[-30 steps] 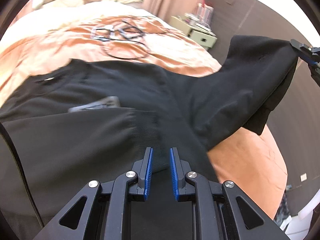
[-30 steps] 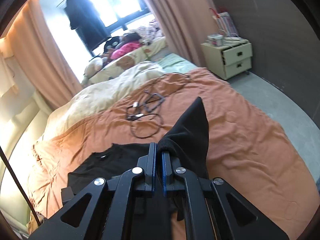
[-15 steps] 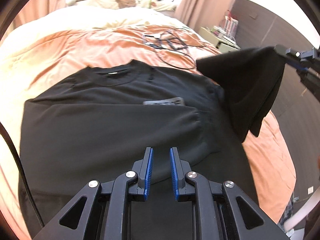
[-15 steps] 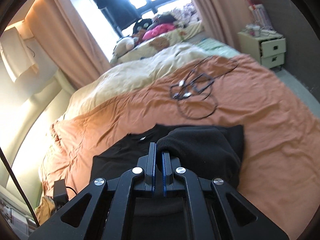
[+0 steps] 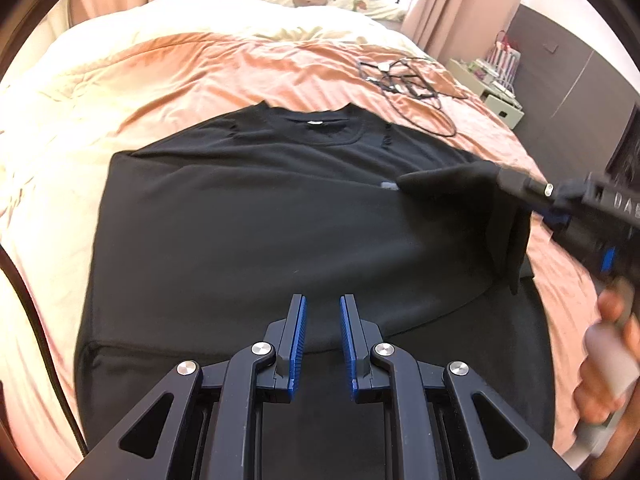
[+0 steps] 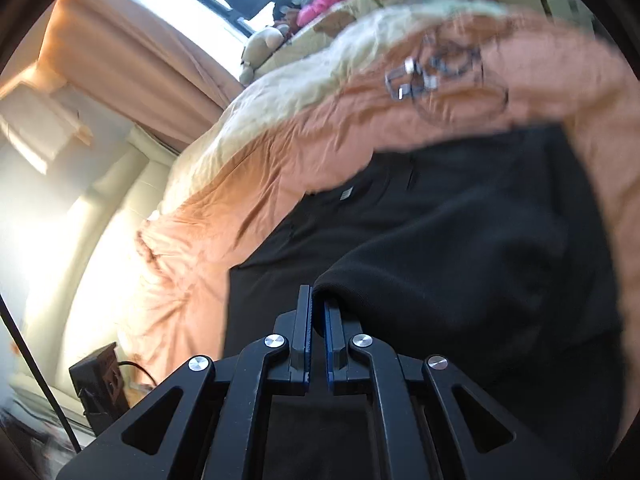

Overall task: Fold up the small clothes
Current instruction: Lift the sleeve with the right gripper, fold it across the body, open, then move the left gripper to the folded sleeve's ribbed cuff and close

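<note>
On the bed, hidden parts: lower hem of the black sweatshirt covered by the left claw; right edge of frame cuts off the hand on the right tool's handle.
Blur: right wrist view smeared by motion; tangle of cables and stuffed toys by the window hard to make out.
Sweatshirt, place: spread flat on the orange bedsheet, neckline towards the pillows.
Sweatshirt, look: plain black knit, ribbed round collar, left sleeve folded across the chest, right sleeve lifted and doubled over the body.
Left claw: released, blue pads apart, nothing between them, poised over the lower front.
Right claw: clenched on a fold of the right sleeve's black cloth.
Labels: small white neck tag, unreadable; grey patch beside the lifted sleeve, unreadable.
Writing: pale letters on the right tool's body, cut off at the frame edge.
</note>
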Tool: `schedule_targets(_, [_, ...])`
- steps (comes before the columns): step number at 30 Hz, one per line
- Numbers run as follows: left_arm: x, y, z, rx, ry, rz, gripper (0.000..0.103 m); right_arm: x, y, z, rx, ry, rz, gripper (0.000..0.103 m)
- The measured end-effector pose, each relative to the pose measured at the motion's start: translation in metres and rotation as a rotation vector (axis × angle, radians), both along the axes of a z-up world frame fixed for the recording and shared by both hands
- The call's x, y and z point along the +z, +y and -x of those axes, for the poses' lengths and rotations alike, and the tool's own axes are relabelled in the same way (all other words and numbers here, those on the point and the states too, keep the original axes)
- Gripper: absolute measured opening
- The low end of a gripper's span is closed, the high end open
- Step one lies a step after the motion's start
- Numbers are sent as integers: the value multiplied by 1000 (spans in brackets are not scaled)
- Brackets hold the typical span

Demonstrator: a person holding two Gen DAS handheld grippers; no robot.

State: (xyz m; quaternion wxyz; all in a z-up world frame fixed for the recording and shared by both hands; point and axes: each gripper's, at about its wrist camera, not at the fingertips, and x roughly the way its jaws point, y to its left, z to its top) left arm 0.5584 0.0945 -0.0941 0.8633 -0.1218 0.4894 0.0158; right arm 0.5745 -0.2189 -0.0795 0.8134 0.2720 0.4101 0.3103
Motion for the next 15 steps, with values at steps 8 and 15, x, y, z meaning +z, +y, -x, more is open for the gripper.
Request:
schedule_targets(8, [6,21,24,23,35,-56,20,-50,-8,14,-9,79,-112,78])
schedule_targets(15, [28,18,33,18,8,-78,20,-76,-69,28,-176,163,-165,78])
